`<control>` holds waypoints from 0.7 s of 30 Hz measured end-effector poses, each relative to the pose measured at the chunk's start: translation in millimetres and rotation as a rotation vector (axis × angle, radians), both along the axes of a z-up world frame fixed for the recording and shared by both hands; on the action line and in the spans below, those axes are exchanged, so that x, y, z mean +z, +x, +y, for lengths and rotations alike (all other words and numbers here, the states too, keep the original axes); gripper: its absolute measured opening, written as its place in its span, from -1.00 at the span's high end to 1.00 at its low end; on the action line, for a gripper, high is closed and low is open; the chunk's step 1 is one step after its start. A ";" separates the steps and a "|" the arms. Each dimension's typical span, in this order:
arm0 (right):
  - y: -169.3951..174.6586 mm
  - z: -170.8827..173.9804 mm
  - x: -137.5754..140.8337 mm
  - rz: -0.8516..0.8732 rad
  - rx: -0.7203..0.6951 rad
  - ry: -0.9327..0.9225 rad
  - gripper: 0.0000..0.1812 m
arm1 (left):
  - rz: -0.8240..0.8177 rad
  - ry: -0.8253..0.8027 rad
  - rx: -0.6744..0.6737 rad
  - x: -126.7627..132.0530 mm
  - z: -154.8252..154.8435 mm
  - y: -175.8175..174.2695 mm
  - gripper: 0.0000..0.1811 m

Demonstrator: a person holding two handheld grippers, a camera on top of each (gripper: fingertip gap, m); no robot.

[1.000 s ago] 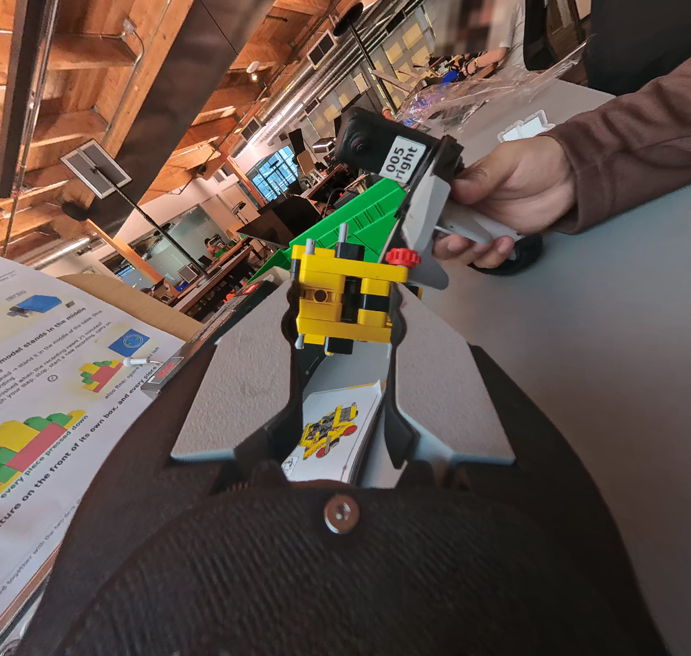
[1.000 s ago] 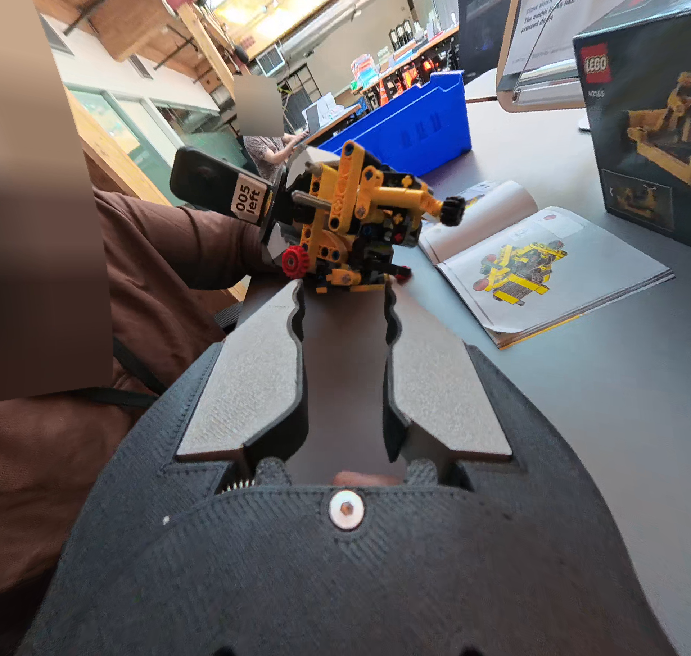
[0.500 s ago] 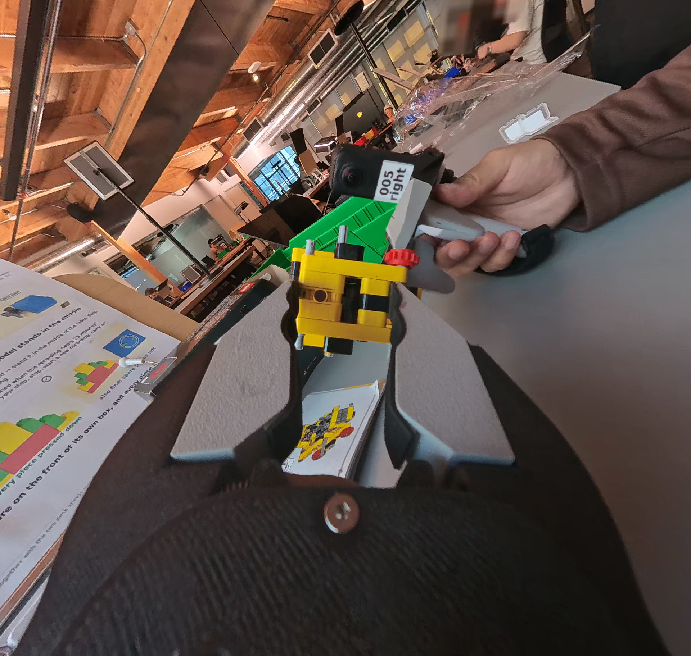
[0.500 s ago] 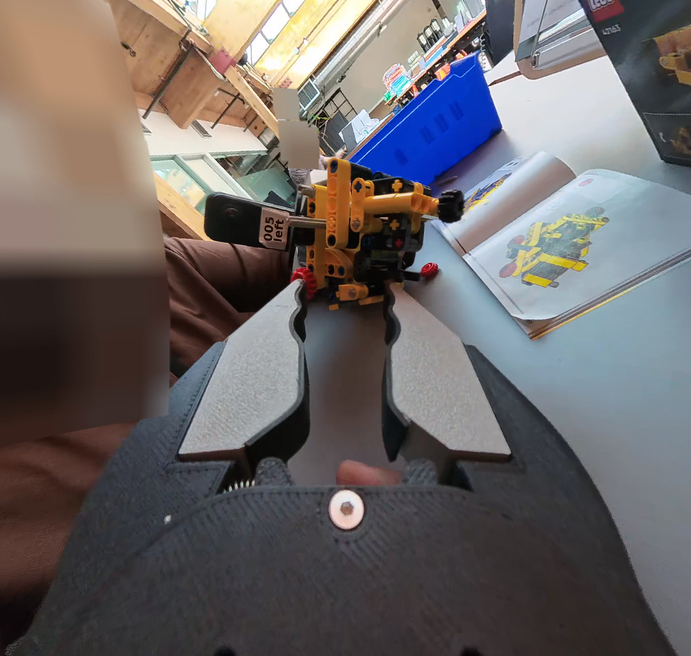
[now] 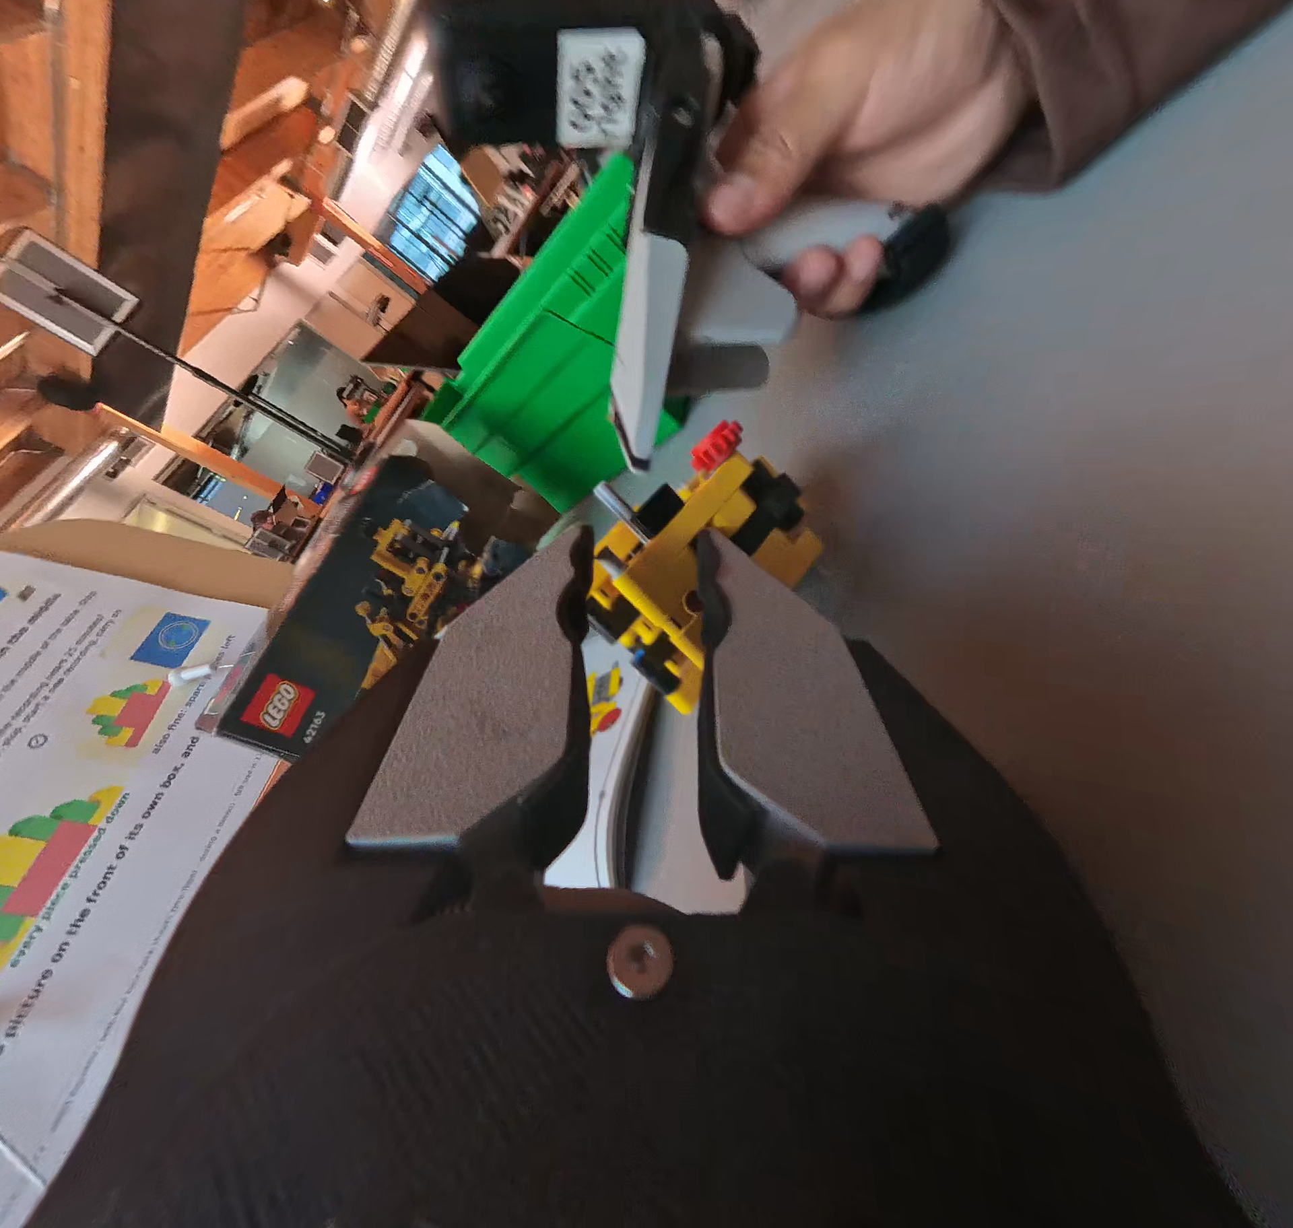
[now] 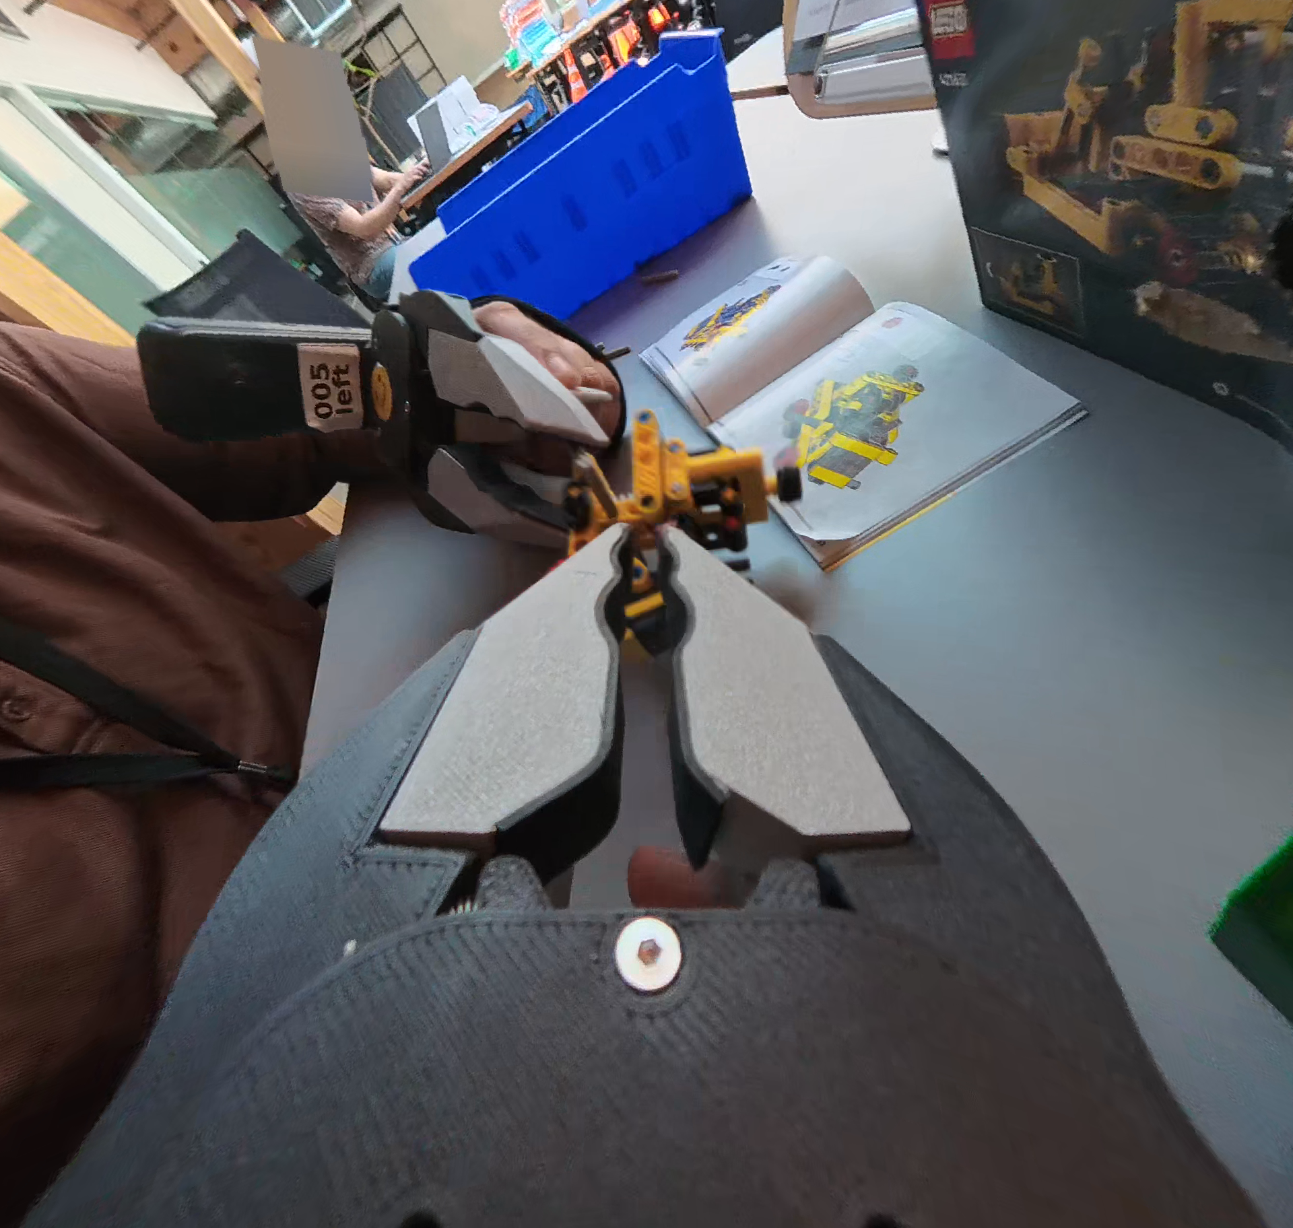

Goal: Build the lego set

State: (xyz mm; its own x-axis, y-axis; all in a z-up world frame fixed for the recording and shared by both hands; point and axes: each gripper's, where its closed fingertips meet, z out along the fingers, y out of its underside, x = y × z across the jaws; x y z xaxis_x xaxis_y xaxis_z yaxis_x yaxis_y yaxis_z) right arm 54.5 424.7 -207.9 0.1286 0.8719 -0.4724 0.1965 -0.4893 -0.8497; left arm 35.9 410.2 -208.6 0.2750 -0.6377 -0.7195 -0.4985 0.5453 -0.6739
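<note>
The yellow and black lego model (image 6: 686, 481) hangs low over the grey table (image 6: 1049, 705), between both grippers. My right gripper (image 6: 644, 551) is shut on its lower yellow and black part, jaws narrow. My left gripper (image 5: 640, 572) has the model (image 5: 651, 586) tilted between its fingertips and touching both. A red gear (image 5: 717, 435) sticks out at the model's far end. The right gripper also shows in the left wrist view (image 5: 637, 425), coming down from above. The left gripper shows in the right wrist view (image 6: 581, 488), at the model's left end. The left wrist view is motion-blurred.
An open instruction booklet (image 6: 860, 411) lies just beyond the model. The dark set box (image 6: 1133, 166) stands at the right. A blue bin (image 6: 595, 194) is behind, and a green bin (image 5: 546, 369) is on the other side. A printed sheet on a stand (image 5: 84, 740) is at the left. Less than 4 cm separates the two grippers' tips.
The right gripper has closed onto the model's lower part. The left jaws have narrowed and the model has turned between them. Both grippers and the model have come down toward the table.
</note>
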 end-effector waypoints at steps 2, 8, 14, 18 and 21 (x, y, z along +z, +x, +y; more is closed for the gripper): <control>0.2 -1.2 -3.3 -0.027 0.002 0.011 0.97 | 0.062 0.047 -0.002 -8.4 -3.4 1.3 0.81; 3.8 -4.0 -7.9 -0.074 0.014 0.048 0.77 | 0.064 0.036 0.023 -8.7 -0.8 -11.3 0.81; 9.5 0.7 -9.7 -0.084 -0.008 0.038 0.72 | -0.012 -0.005 0.049 1.9 0.4 -24.0 0.80; 7.9 -1.7 -16.4 -0.128 0.005 0.033 0.70 | -0.012 -0.062 0.062 0.6 4.2 -27.9 0.77; 6.8 -4.4 -20.2 -0.152 0.022 0.027 0.70 | 0.030 -0.164 0.057 -8.4 7.5 -26.1 0.71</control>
State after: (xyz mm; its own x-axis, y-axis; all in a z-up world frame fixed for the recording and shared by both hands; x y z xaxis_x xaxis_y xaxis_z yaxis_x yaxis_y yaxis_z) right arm 61.2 420.3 -228.1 0.1776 0.8873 -0.4257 0.3341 -0.4612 -0.8220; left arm 9.7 417.7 -217.0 0.2945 -0.7309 -0.6157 -0.5468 0.3995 -0.7358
